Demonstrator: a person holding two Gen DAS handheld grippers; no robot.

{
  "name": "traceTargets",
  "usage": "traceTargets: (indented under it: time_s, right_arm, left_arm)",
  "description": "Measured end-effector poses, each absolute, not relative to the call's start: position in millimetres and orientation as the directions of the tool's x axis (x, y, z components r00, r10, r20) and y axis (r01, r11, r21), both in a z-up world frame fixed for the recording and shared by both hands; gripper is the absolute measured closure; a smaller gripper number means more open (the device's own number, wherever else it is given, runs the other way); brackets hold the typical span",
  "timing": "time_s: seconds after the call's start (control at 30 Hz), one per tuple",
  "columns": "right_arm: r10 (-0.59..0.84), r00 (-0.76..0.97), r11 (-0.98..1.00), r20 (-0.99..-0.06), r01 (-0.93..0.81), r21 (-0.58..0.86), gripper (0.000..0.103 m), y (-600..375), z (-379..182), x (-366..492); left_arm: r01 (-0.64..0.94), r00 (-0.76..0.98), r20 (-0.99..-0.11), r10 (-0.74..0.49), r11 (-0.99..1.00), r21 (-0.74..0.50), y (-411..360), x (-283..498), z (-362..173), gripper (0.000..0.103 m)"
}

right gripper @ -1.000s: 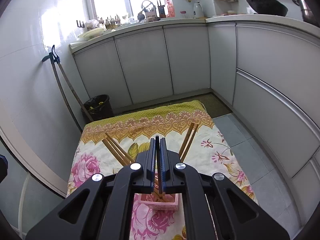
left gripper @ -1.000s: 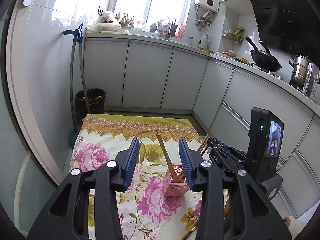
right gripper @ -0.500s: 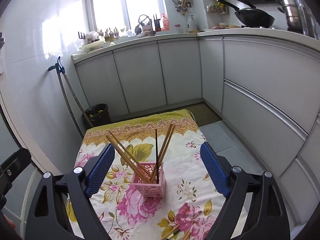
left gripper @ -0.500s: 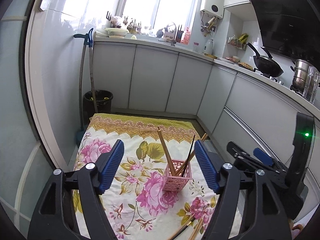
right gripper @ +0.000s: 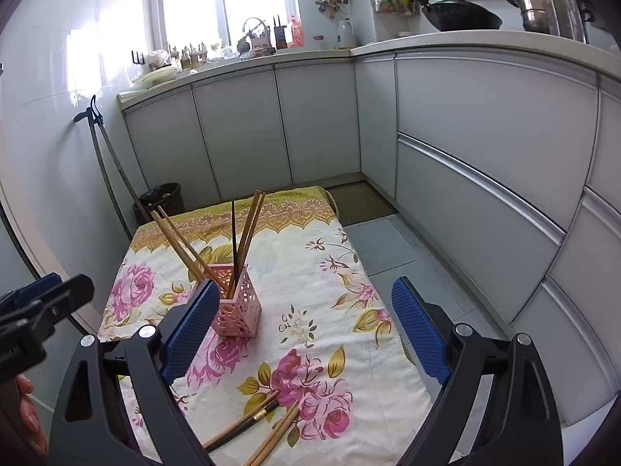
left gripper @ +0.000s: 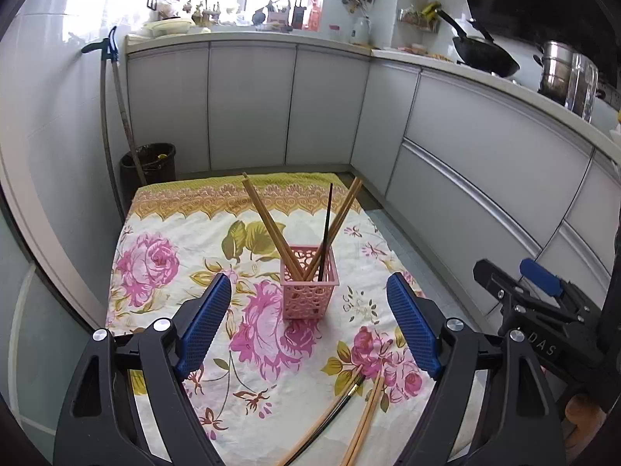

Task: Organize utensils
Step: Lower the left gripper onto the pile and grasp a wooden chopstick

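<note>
On the flowered cloth (left gripper: 163,233) a pink holder (left gripper: 308,283) with chopsticks (left gripper: 268,217) is seen between the spread left gripper (left gripper: 310,322); only the right view shows it beside the right gripper (right gripper: 306,326), which was clamped shut a second ago and is now wide, nothing held.

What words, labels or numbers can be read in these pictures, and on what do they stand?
"DAS": white letters on the black body of the right gripper, in the left wrist view.
White print on the left gripper, at the right wrist view's left edge: cut off, unreadable.
Bottles on the counter: labels too small to read.
</note>
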State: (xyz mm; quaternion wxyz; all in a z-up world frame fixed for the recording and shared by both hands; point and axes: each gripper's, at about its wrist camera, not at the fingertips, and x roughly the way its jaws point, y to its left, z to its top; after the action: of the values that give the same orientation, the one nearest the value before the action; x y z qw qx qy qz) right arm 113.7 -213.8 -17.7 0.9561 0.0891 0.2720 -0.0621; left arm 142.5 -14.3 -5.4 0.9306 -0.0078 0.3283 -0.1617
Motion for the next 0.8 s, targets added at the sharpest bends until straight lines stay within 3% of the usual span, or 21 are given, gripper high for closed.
traceTargets:
  time_s: [0.3,0.4,0.47,0.53,0.8]
  right_arm:
    - [-0.059,0.812,0.991,-0.581,0.118,0.065,0.015,-202,-36,139]
    - [-0.052,0.817,0.986,-0.575,0.133,0.1,0.015,-214,-28,125]
    - [-0.04,0.818,0.982,-0.574,0.14,0.131,0.015,-222,-24,112]
    - [-0.035,0.819,0.976,-0.573,0.151,0.156,0.015,-231,-23,99]
    - [0.053,0.787,0.897,-0.615,0.234,0.376,0.015,-256,-47,67]
  left_arm:
    - [0.306,0.634,-0.72,-0.282,0.947,-0.102,-24,167,-54,0.024]
    - [0.373,0.545,-0.802,-0.244,0.928,-0.029,-37,166,-68,0.025]
    - [0.441,0.481,-0.849,-0.219,0.897,0.018,-52,163,-79,0.031]
    - [0.504,0.402,-0.898,-0.178,0.862,0.054,-71,163,-95,0.047]
    - [0.514,0.211,-0.974,-0.082,0.857,0.039,-108,171,-154,0.059]
